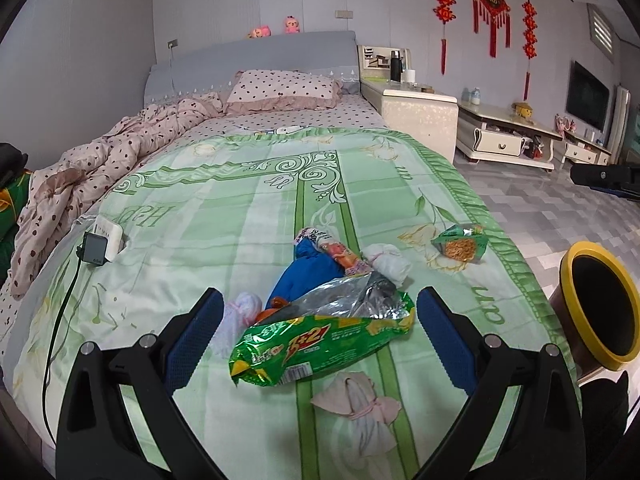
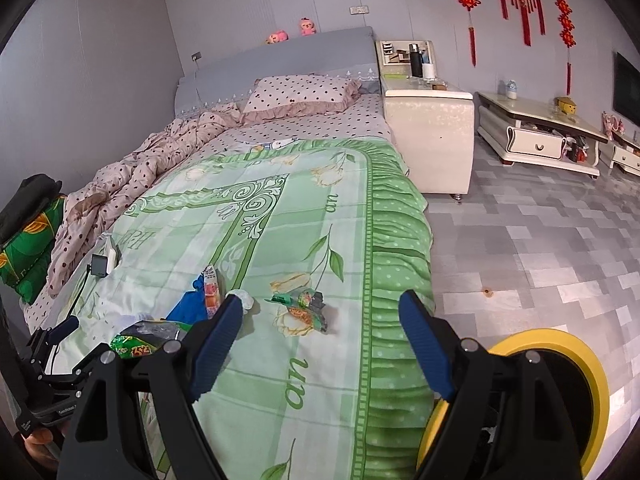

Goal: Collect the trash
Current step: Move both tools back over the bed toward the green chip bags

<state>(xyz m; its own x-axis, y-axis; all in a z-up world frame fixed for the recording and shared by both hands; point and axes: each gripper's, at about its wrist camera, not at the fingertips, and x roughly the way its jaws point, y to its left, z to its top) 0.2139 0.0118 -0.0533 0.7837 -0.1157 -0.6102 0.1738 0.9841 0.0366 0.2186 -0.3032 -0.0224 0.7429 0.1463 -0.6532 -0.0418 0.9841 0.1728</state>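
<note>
On the green bedspread [image 1: 240,208] lies a large green snack wrapper [image 1: 320,344], torn open. It sits between the fingers of my left gripper [image 1: 320,294], which is open, with neither pad touching it. Behind it are a blue cloth [image 1: 308,276], an orange packet [image 1: 344,258] and a small green noodle packet [image 1: 460,242]. My right gripper [image 2: 320,300] is open and empty above the bed's edge. The small packet [image 2: 304,304] lies just beyond its fingertips. A yellow-rimmed bin [image 2: 560,360] stands on the floor beside the bed, partly behind the right finger, and is also seen in the left wrist view [image 1: 600,304].
Rolled white sock bundles [image 1: 388,262] [image 1: 360,412] lie around the wrappers. A charger with a cable [image 1: 96,248] rests at the bed's left, beside a crumpled dotted quilt [image 1: 80,176]. A cream nightstand [image 2: 432,128] and tiled floor [image 2: 540,240] are on the right.
</note>
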